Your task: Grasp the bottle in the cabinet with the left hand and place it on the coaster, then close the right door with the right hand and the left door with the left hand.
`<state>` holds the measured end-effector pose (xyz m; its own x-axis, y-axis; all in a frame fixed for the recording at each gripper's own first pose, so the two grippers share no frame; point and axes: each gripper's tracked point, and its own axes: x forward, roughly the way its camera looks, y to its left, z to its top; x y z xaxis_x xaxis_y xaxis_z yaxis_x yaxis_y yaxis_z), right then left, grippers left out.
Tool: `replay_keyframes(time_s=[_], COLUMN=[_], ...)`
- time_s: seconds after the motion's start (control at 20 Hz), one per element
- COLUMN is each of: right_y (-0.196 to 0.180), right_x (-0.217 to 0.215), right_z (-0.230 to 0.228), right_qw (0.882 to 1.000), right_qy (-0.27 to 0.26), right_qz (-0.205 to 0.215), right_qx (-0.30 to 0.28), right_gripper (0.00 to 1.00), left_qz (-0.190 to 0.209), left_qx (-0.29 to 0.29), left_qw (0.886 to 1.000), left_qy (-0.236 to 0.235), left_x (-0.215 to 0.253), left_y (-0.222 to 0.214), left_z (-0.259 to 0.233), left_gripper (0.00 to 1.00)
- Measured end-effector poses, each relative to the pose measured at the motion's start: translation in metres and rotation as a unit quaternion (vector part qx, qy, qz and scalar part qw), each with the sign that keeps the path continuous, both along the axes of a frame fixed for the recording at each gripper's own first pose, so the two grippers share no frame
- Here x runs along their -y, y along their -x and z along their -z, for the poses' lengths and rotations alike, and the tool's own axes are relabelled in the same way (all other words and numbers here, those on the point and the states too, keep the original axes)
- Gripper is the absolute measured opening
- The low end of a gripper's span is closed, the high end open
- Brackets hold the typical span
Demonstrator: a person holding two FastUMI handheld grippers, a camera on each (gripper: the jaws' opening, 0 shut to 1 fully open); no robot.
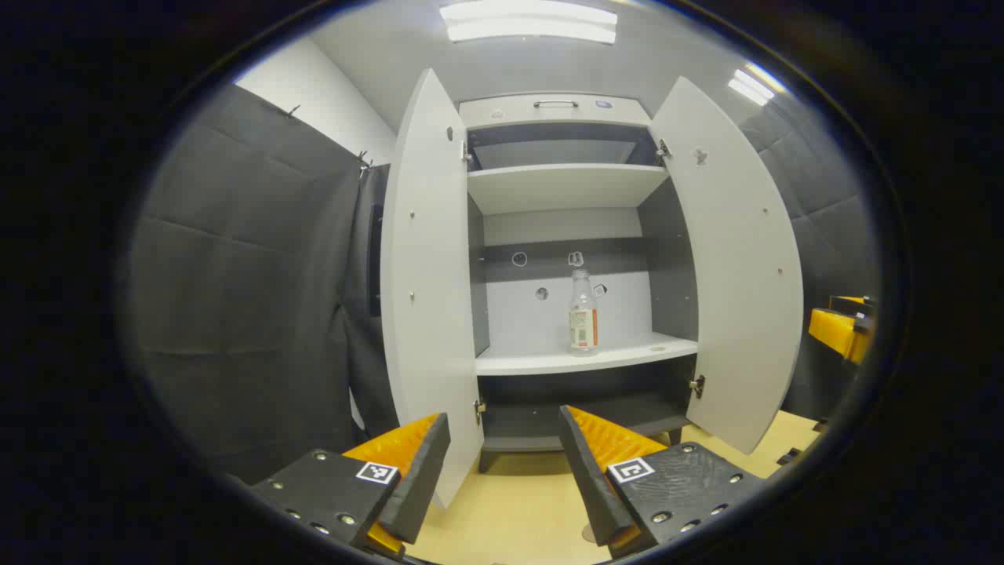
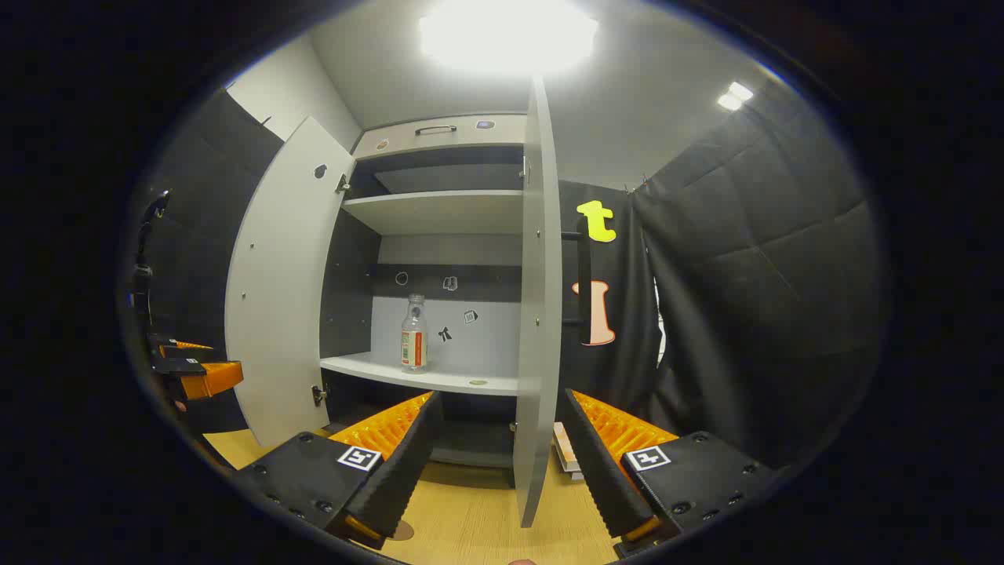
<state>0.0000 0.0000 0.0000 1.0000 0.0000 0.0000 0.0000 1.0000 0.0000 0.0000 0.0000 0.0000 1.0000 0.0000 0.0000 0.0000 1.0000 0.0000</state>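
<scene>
Left tool gapes well short of shelved bottle.

The room has a white ceiling with long bright lights. Soft black padded walls hang on both sides. The floor is pale yellow wood. A bit of white wall shows high up in the left corner, above the black padding. In the right gripper view one ceiling light glows very bright.
</scene>
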Motion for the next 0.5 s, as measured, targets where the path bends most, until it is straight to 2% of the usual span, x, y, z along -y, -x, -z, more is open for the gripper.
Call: replay_keyframes(time_s=[0.5], right_y=[-0.0035], right_x=[-0.0010], right_z=[-0.0024], right_qw=[1.000], right_qy=[0.001], right_qz=[-0.009], right_qx=[0.000], right_gripper=[0.97], left_qz=[-0.011], left_qx=[0.001], left_qw=[1.000], left_qy=[0.002], left_x=[-0.0043], left_y=[0.0030], left_z=[-0.0010], left_gripper=[0.82])
